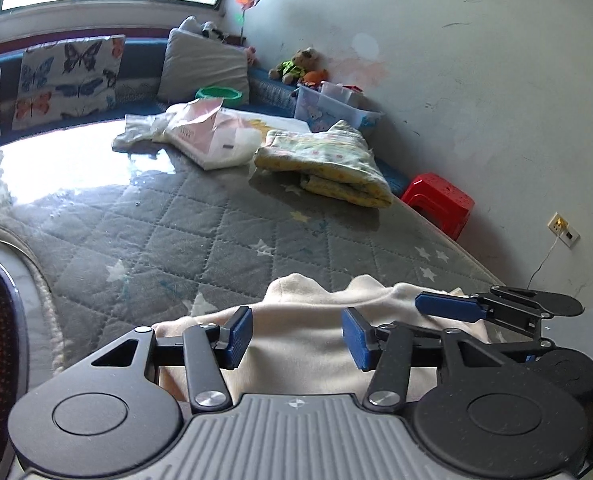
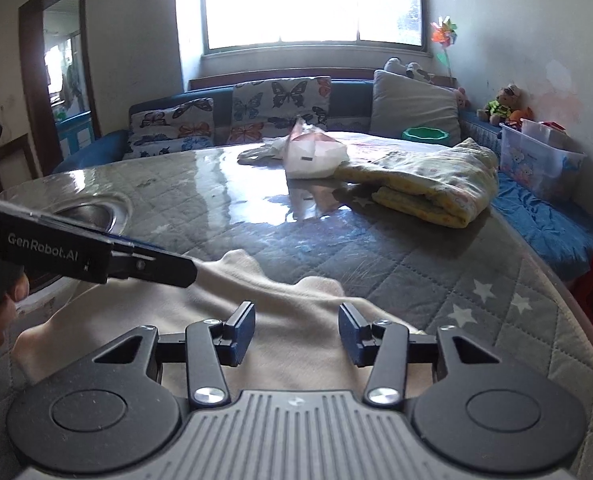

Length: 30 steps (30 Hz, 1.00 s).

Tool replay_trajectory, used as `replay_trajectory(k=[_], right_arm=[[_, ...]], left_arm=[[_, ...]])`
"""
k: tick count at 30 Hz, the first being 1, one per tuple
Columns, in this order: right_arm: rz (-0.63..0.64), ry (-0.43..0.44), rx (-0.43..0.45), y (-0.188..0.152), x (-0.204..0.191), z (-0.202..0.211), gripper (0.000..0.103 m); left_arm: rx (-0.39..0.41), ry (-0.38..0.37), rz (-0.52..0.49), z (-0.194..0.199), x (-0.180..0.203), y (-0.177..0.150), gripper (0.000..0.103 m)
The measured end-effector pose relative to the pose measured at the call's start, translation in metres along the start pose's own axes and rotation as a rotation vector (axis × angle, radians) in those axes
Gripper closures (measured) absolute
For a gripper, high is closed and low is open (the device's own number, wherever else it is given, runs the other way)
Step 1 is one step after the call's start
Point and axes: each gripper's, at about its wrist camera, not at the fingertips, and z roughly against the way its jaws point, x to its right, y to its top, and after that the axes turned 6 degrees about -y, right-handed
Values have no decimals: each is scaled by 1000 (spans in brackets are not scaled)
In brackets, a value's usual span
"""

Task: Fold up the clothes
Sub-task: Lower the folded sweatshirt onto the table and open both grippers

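Observation:
A cream garment (image 1: 296, 344) lies flat on the grey quilted bed at its near edge; it also shows in the right wrist view (image 2: 264, 304). My left gripper (image 1: 296, 338) is open just above the garment, with cloth showing between its blue pads. My right gripper (image 2: 296, 334) is open over the same garment, a little to the right. The right gripper's blue finger (image 1: 448, 306) shows at the right of the left wrist view. The left gripper's body (image 2: 96, 260) crosses the left of the right wrist view.
A folded yellow-green blanket (image 1: 328, 164) and a pink-white plastic bag (image 1: 216, 136) lie further back on the bed (image 1: 176, 232). Butterfly cushions (image 2: 280, 100), a grey pillow (image 2: 416, 108), a green bowl (image 2: 424, 134), a clear toy box (image 2: 536, 164), a red stool (image 1: 440, 200). A round metal object (image 2: 88, 212) at left.

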Motion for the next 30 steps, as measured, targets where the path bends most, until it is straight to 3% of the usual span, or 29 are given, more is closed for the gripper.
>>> replay_trajectory(k=[5, 7, 15, 22, 25, 30], right_arm=[[52, 1, 16, -8, -14, 12, 55], [83, 1, 38, -11, -18, 21, 50], [179, 10, 37, -37, -38, 47, 49], [327, 17, 76, -60, -59, 78, 43], [286, 39, 80, -61, -53, 89, 41], [104, -11, 95, -59, -25, 98, 37]], left_arm=[[-7, 9, -34, 13, 6, -14, 50], [-2, 14, -55, 21, 11, -20, 50], [2, 49, -184, 38, 30, -49, 50], [1, 70, -203, 50, 32, -62, 50], [5, 78, -208, 56, 34, -65, 49], [17, 52, -203, 56, 38, -61, 46]])
